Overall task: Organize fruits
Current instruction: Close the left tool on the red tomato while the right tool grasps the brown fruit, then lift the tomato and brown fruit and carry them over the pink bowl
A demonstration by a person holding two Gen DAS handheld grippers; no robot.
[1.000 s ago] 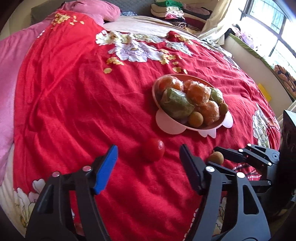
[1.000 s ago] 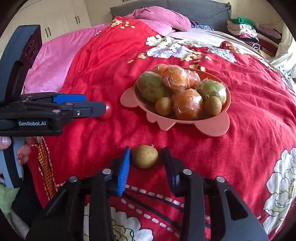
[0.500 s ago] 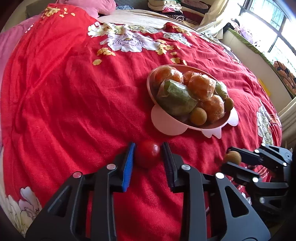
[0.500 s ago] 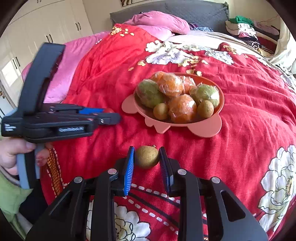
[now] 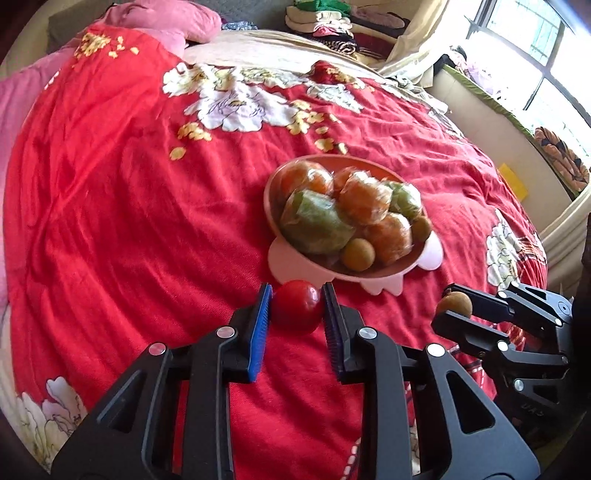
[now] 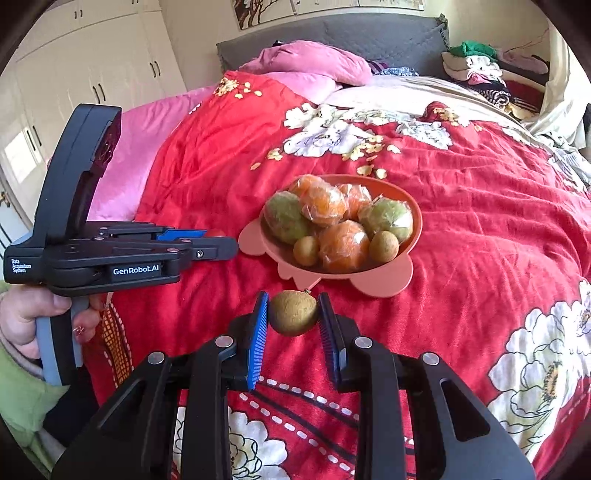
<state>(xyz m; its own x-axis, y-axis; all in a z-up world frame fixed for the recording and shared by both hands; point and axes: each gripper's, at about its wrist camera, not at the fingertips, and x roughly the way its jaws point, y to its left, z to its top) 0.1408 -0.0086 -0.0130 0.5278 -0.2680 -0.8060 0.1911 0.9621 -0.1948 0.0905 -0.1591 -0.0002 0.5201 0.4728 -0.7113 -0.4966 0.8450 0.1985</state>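
Tomato (image 5: 296,311): small, red, clamped between the blue pads of the left gripper (image 5: 297,314), just short of the bowl's near rim, over the red bedspread (image 5: 129,221). From the right wrist view only a sliver of it (image 6: 215,232) shows past the left gripper (image 6: 207,242).

Brown fruit (image 6: 293,312): round, rough-skinned, short stem at top; clamped between the pads of the right gripper (image 6: 293,314), near the bowl's scalloped foot. Whether it touches the bedspread cannot be told. In the left wrist view it (image 5: 454,307) sits at the tip of the right gripper (image 5: 458,314).

Bowl (image 6: 415,218): pink, shallow, with scalloped feet (image 5: 380,284), at mid-bed. Holds wrapped oranges (image 6: 343,245), wrapped green fruits (image 6: 286,218) and two small brown fruits (image 6: 384,246), heaped and touching; little bare floor shows.

Bedspread: red with white and yellow flowers, covering most of the bed, rumpled.

Left hand (image 6: 26,317): wrapped round the left gripper's handle, at the bed's near left edge.

Pillow (image 6: 314,61): pink, at the head of the bed against a grey headboard (image 6: 332,31).

Clothes (image 6: 480,62): folded pile at the far right corner.

Wardrobe (image 6: 92,62): white doors, beyond the bed's left edge.

Window (image 5: 546,55): bright, beyond the right edge.
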